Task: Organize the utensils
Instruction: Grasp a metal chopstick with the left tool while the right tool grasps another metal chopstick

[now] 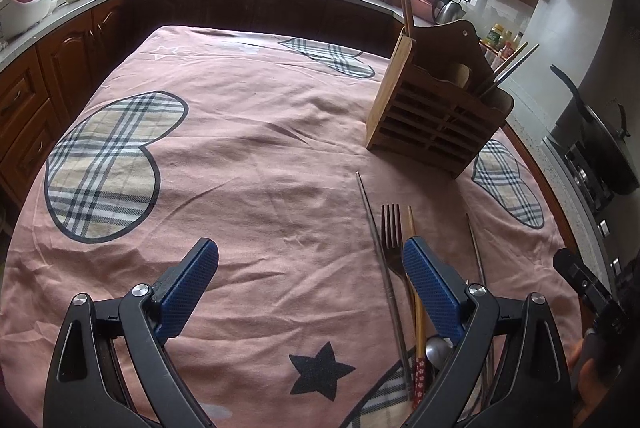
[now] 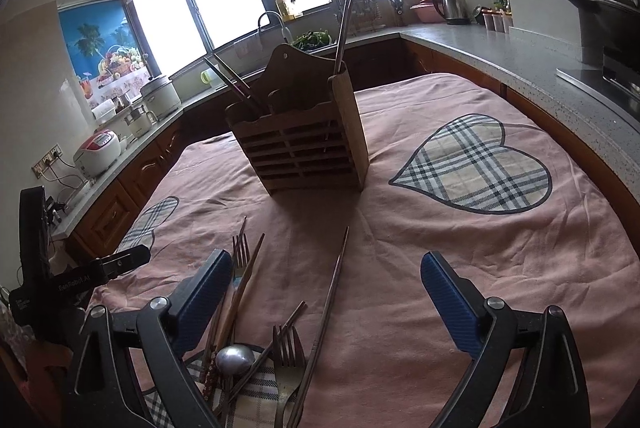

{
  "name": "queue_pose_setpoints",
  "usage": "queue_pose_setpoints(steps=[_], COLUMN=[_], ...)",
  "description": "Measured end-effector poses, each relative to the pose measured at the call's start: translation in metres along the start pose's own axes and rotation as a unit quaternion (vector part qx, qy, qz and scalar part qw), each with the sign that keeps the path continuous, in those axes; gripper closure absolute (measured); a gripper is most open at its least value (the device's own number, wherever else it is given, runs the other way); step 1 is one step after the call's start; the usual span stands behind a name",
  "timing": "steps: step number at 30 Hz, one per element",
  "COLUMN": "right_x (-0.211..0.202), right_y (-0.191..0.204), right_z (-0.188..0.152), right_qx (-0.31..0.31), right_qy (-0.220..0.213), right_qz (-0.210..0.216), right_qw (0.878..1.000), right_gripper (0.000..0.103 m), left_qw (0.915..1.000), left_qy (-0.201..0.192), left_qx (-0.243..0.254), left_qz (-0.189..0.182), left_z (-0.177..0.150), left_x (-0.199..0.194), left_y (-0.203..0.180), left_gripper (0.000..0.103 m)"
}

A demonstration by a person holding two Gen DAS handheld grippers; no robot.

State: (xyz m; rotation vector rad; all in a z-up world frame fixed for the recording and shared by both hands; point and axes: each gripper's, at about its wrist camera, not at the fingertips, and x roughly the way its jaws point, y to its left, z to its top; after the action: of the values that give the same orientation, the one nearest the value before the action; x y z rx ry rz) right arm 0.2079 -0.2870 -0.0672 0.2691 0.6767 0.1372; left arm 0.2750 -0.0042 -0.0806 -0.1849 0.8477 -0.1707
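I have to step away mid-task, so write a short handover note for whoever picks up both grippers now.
Left gripper: open, empty, above the cloth.
Right gripper: open, empty.
Wooden holder stands upright on the pink cloth; a few chopsticks already stand in it.
Left to do: loose pile near the grippers, including two forks, a spoon and several chopsticks, all lying flat. Pick each up and drop it in the holder.

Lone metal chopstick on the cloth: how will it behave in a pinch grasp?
The metal chopstick looks thin, stiff and smooth, so it may slip or pivot between pads. Lying flat on the wrinkled tablecloth, it probably rolls if nudged sideways. Likely light.
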Motion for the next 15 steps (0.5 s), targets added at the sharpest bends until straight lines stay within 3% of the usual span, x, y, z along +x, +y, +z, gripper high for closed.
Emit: queue_pose_setpoints(steps=[2, 7, 12, 15], right_x=[0.011, 0.038, 0.062, 0.073], right_y=[0.001, 0.002, 0.001, 0.000], right_z=[0.001, 0.002, 0.004, 0.005], right_qx=[-0.003, -0.006, -0.005, -0.005], right_qy=[0.015, 0.054, 0.085, 0.098], right_qz=[-0.004, -0.010, -0.013, -0.016], right_qw=[1.000, 0.998, 0.996, 0.995], right_gripper=[0.012, 0.033, 0.046, 0.048], left_qw=[0.9999, 0.9992, 0.9975, 0.9959], left_qy=[0.011, 0.036, 0.059, 0.075], left_qx=[0.002, 0.018, 0.038, 0.050], left_qz=[0.000, -0.004, -0.003, -0.009], left_z=[0.006, 0.024, 0.042, 0.048], left_x=[0.010, 0.037, 0.064, 0.079], left_y=[-0.001, -0.007, -0.017, -0.025], left_gripper=[0.009, 0.019, 0.024, 0.028])
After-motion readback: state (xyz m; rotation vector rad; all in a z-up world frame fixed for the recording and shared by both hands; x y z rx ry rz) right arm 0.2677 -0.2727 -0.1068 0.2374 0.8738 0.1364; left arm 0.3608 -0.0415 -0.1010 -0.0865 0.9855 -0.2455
